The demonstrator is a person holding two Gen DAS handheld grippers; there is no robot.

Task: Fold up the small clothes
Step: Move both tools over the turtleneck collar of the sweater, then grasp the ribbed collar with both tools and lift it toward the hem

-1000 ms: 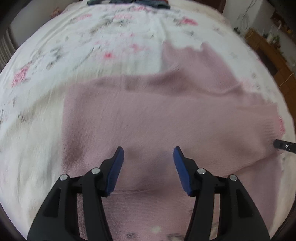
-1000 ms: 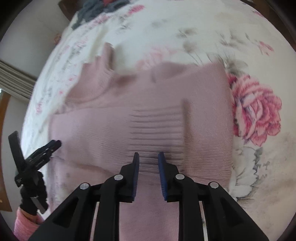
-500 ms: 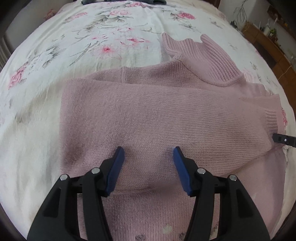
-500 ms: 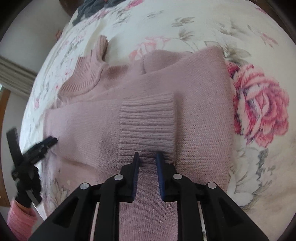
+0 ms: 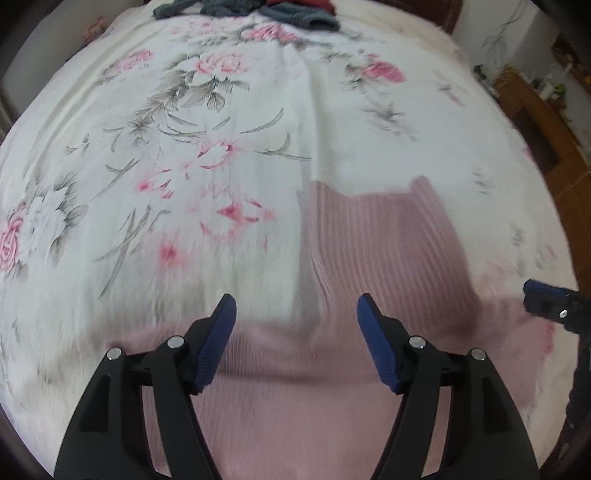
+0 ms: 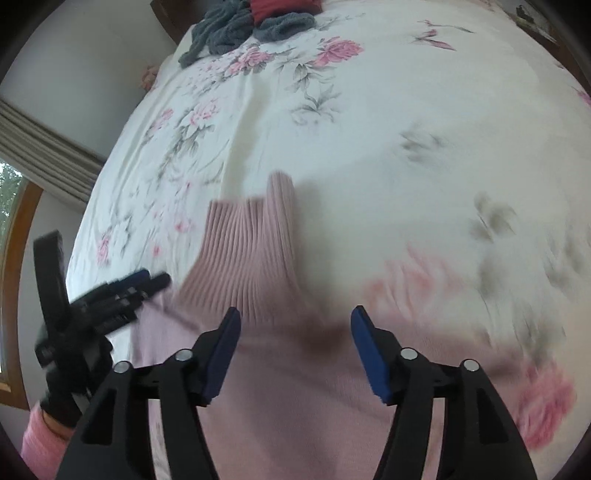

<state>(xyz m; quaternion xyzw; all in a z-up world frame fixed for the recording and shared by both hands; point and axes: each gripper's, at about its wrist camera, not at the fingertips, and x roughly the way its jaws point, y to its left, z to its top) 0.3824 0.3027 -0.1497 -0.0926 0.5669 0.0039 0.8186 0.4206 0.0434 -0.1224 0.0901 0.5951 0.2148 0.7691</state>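
On the bed [image 5: 110, 177], left wrist view first: your left gripper [image 5: 295, 332] has its tongs spread wide w/ nothing between them, hanging over the near body of the pink sweater [image 5: 295, 398]. The sweater lies flat on the floral sheet, and its ribbed collar [image 5: 373, 236] points away from you, just right of centre. Flat and squared like that, it gives you straight edges to fold along. At the right edge, your right gripper [image 5: 543, 299] pokes in beside the sweater's right side, so both tools flank the collar end. Frame is motion-blurred, so whether the tips touch the knit I can't tell. At the far end of the bed sits a grey and red clothes pile [image 5: 266, 9], well apart, prob. parked there so it stays out of the folding area.

Right wrist view: right gripper [image 6: 295, 343] is also spread, holding nothing, over the sweater's [image 6: 295, 413] shoulder area w/ the collar [image 6: 251, 251] just ahead and left of centre. Your left gripper [image 6: 144, 282] shows at the left, beside the shoulder; a pink sleeve [image 6: 37, 435] of yours is at the bottom corner. The pile [image 6: 255, 22] is again at the far end.

My read: you're between grasps, both tongs free, lining up on the shoulders for the next fold. Take both sides level, or the fold will skew.
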